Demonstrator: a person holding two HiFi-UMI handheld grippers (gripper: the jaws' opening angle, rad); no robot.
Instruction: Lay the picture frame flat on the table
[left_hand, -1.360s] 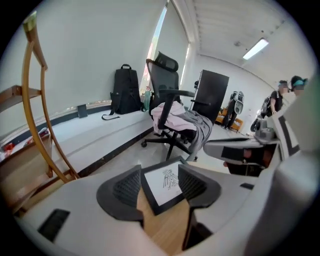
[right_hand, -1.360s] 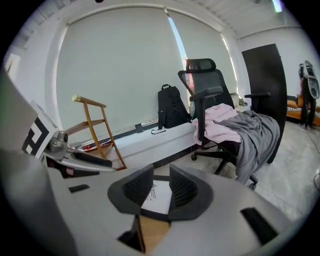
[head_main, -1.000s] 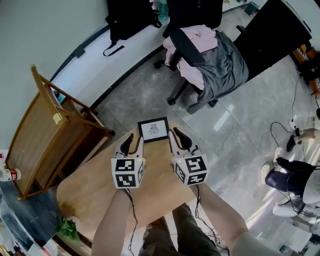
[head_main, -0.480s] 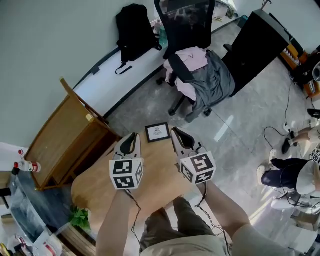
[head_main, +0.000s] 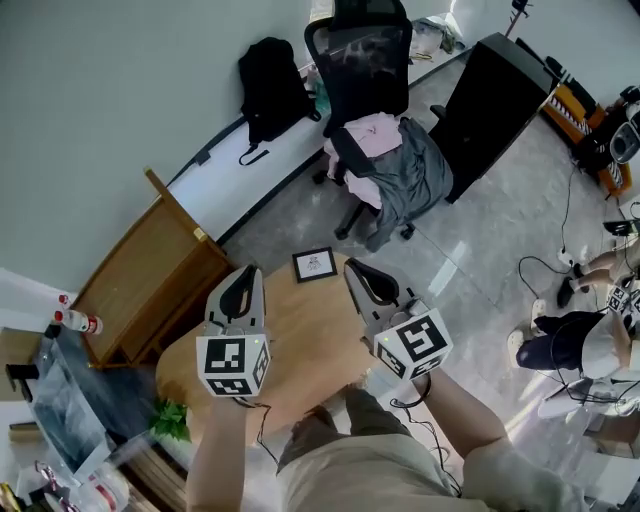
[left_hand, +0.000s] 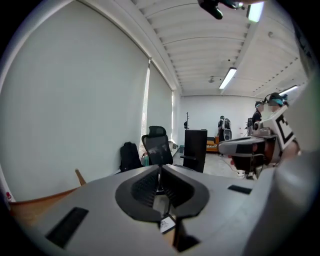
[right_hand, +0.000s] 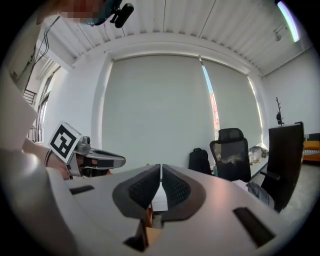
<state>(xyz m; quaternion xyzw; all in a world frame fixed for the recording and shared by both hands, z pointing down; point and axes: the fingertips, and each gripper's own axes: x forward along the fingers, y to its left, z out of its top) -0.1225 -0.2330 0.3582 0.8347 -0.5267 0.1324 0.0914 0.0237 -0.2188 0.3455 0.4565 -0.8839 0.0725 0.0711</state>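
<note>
Since the picture frame (head_main: 314, 264) already lies flat near the far edge of the bench (head_main: 300, 345), I judge the task done, so I'd retreat gently and avoid brushing it. The left gripper (head_main: 247, 272) and right gripper (head_main: 356, 268) have just been closing; both jaw pairs meet on nothing, above the bench.

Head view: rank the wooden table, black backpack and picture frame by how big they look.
1. wooden table
2. black backpack
3. picture frame
The table sits nearer the camera, which inflates its lead.
</note>
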